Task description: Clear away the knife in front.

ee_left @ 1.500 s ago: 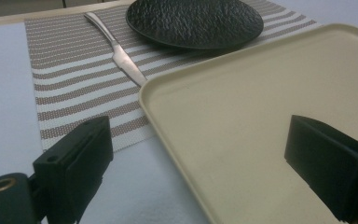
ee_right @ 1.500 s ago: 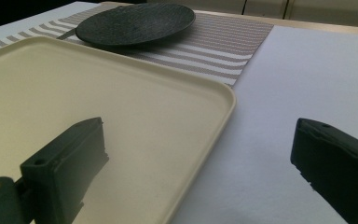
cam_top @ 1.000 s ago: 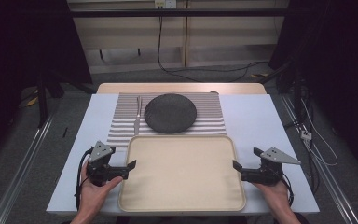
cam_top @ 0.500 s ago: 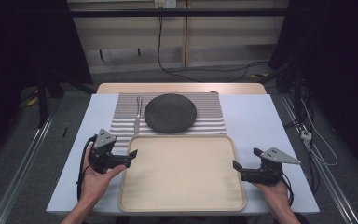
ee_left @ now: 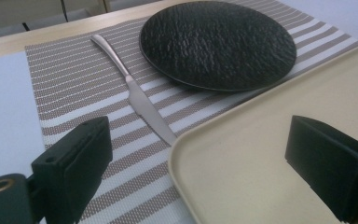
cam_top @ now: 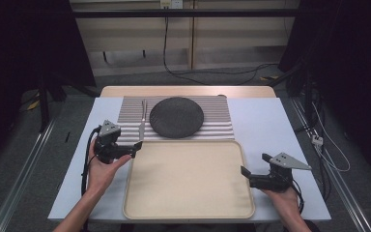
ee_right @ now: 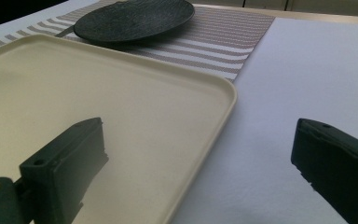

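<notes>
A cream tray (cam_top: 188, 193) lies at the table's front. Behind it a striped placemat (cam_top: 217, 126) carries a dark round plate (cam_top: 176, 117), with a silver knife (cam_top: 142, 121) to the plate's left. My left gripper (cam_top: 137, 145) is open near the tray's far left corner. In the left gripper view its jaws straddle that corner (ee_left: 242, 154), and the knife (ee_left: 135, 95) tip lies just ahead beside the plate (ee_left: 216, 42). My right gripper (cam_top: 244, 171) is open at the tray's right edge. In the right gripper view one jaw stands over the tray (ee_right: 121, 102) and the other over the table.
The white table top (cam_top: 270, 125) is bare to the right of the placemat and tray. A wooden strip (cam_top: 188, 91) runs along its far edge. Cables lie on the floor beyond, and a metal rail (cam_top: 338, 188) runs along the table's right side.
My left gripper has moved forward along the tray's left side, up to its far left corner near the knife. The right gripper has stayed in place.
</notes>
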Motion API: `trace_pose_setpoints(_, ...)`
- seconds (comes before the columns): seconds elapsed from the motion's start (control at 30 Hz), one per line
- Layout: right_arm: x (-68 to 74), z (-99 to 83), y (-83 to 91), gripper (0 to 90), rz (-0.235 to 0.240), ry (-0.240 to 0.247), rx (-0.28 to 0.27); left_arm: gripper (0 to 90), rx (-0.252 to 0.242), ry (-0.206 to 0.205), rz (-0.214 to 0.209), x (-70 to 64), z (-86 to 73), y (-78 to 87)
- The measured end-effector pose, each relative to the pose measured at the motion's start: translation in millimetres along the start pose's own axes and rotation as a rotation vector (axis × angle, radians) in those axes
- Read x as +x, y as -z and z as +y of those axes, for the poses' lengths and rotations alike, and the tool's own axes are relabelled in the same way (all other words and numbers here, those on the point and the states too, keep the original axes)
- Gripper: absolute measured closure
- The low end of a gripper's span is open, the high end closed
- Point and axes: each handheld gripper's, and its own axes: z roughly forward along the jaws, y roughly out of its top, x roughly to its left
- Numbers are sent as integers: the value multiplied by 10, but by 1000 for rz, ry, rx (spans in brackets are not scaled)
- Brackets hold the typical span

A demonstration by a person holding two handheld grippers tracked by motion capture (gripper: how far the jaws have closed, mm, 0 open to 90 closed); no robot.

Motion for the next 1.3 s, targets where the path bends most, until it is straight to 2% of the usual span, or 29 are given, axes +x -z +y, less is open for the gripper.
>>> trace_pose_setpoints(0.07, 0, 1, -2, 32, 4, -1, 1, 78, 9, 35, -8, 18, 25, -49)
trace_pose_setpoints(0.17, 0, -1, -9, 32, 7, 2, 3, 87, 6, 18, 12, 36, 75, -104)
trace_pose_setpoints(0.33, -3, -2, -19, 31, 5, 1, 7, 88, 5, 22, 21, 97, 189, -209)
trace_pose_setpoints(0.47, -6, -3, -25, 31, 8, 2, 8, 89, 20, -4, 38, 149, 312, -319)
trace_pose_setpoints(0.5, -6, -3, -26, 31, 8, 2, 8, 88, 20, -14, 53, 171, 340, -348)
trace_pose_setpoints(0.53, -3, -2, -26, 31, 8, 1, 8, 88, 15, 3, 59, 192, 364, -384)
trace_pose_setpoints(0.6, 1, -3, -27, 31, 11, 2, 7, 89, 28, 28, 56, 252, 417, -449)
trace_pose_setpoints(0.7, -2, -4, -30, 31, 13, 0, 10, 91, 40, 22, 85, 297, 484, -542)
trace_pose_setpoints(1.0, -3, -8, -35, 31, 8, 5, 18, 129, 72, 23, 122, 434, 603, -789)
trace_pose_setpoints(1.13, -6, -9, -39, 31, 8, 3, 19, 147, 108, 42, 140, 501, 648, -934)
trace_pose_setpoints(1.3, -9, -10, -42, 31, 7, 2, 21, 187, 154, 37, 163, 591, 683, -1098)
